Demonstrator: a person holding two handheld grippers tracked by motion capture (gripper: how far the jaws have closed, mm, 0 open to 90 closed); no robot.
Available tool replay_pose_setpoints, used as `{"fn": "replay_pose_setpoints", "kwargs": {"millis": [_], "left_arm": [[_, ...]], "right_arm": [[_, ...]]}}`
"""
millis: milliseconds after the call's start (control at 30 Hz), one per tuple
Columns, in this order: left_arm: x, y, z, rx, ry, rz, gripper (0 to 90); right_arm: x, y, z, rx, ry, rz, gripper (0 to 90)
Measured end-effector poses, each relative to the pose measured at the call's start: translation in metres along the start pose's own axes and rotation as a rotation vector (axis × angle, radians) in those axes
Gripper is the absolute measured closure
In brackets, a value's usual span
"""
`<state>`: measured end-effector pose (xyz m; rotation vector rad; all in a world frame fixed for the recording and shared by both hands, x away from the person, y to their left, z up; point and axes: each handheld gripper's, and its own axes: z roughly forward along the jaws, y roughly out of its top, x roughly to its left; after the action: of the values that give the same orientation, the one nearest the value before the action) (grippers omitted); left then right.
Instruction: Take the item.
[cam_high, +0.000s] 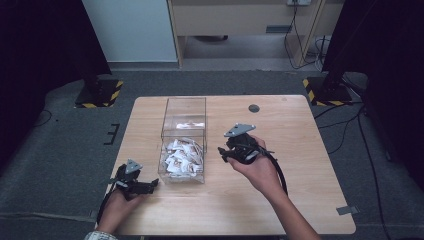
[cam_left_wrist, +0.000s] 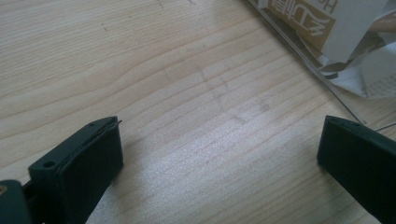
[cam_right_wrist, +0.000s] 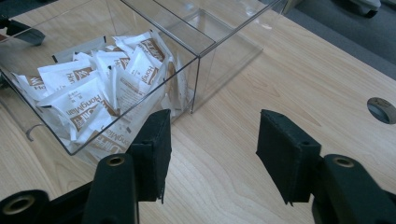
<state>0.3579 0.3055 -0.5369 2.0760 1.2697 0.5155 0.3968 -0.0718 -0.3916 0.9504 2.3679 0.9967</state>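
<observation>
High view: clear box (cam_high: 183, 131) runs lengthwise away from the person — right tool (cam_high: 223, 153) half-open, empty.

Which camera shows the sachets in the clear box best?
The right gripper view: the sachets lie close, print readable, through the clear box. The high view shows a small white heap; the left gripper view catches a few at its corner.

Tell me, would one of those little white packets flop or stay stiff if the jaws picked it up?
Probably floppy: the packets lie bent and creased over each other in the clear box. Likely light too, since they look thin and flat. The wrapping looks smooth and a bit shiny, so one might slip from a loose grip; pinching an edge firmly seems safer.
</observation>
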Motion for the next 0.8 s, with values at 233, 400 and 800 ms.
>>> {"fn": "replay_pose_setpoints", "kwargs": {"millis": [233, 400, 800], "left_arm": [[0.000, 0.000, 0.000, 0.000, 0.000, 0.000, 0.0], [0.000, 0.000, 0.000, 0.000, 0.000, 0.000, 0.0], [0.000, 0.000, 0.000, 0.000, 0.000, 0.000, 0.0]], "right_arm": [[0.004, 0.007, 0.000, -0.011, 0.006, -0.004, 42.1], [0.006, 0.013, -0.001, -0.012, 0.011, -0.017, 45.0], [0.011, 0.021, 0.001, -0.014, 0.023, -0.033, 48.4]]}}
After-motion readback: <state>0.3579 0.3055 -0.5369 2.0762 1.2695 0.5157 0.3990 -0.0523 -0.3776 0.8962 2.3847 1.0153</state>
